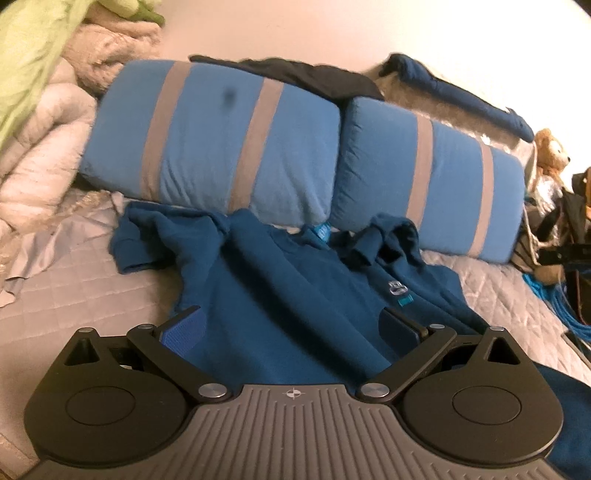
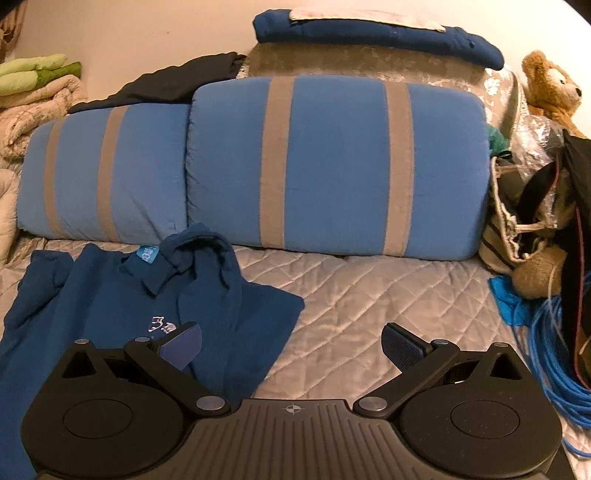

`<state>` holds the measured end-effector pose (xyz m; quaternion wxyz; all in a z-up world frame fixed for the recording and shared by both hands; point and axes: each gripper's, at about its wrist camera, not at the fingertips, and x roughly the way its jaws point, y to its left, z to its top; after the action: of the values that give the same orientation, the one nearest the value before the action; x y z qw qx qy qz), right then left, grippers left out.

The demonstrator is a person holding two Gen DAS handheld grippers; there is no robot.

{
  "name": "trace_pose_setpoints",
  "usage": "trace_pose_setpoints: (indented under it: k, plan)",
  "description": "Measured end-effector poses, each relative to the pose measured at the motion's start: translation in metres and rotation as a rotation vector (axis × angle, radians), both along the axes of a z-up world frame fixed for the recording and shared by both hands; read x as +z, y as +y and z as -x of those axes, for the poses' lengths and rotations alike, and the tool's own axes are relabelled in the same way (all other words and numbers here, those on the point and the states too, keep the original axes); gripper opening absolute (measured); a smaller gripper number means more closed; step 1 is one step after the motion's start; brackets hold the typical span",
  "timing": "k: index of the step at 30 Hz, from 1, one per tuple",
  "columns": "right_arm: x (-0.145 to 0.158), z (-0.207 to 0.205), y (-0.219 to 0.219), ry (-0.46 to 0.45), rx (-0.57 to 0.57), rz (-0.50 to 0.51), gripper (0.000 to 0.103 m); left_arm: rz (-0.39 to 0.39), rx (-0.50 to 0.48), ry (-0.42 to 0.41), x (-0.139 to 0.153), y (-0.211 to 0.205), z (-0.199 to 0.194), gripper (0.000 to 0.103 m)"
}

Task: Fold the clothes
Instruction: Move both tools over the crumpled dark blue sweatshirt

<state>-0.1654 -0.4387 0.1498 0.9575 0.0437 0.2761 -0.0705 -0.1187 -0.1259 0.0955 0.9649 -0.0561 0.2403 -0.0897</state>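
Quilted bed [image 2: 369, 295], pillows behind. Blue shirt [image 1: 288, 295] lies spread and rumpled, apparently unfolded; one folded garment [image 2: 376, 35] sits atop. Left gripper [image 1: 291, 328] and right gripper [image 2: 291, 345] both wide, empty.

**Open room on the bed, stuff on the edges**

The grey quilt [image 2: 369, 295] is bare between the blue shirt [image 2: 110, 295] and the mess on the right. Two big blue pillows [image 2: 332, 166] block the back like a wall. A blue cable [image 2: 554, 350] and a bag [image 2: 517, 229] crowd the right side. Lumpy blankets [image 1: 37, 147] fill the left side.
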Motion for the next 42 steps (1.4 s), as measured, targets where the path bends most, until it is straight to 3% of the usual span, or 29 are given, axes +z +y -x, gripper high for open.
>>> trace_pose_setpoints:
  k: [7,13,22,30,42]
  plan:
    - [-0.013,-0.018,0.002,0.012,0.029,-0.016,0.103,-0.014,0.009,0.015,0.003,-0.002,0.003,0.102]
    - [-0.006,-0.027,0.003,-0.004,0.073,0.046,0.103,-0.084,-0.011,0.020,0.001,-0.012,0.014,0.102]
    - [-0.016,-0.027,-0.019,-0.041,0.051,0.086,0.103,-0.091,0.015,0.033,-0.003,-0.011,0.013,0.102]
    - [-0.038,-0.039,-0.022,-0.005,0.039,0.055,0.102,-0.031,0.017,0.052,-0.006,-0.001,0.010,0.102]
    - [-0.038,-0.080,0.011,0.029,0.144,0.209,0.096,0.080,0.033,0.086,-0.010,0.012,0.004,0.102]
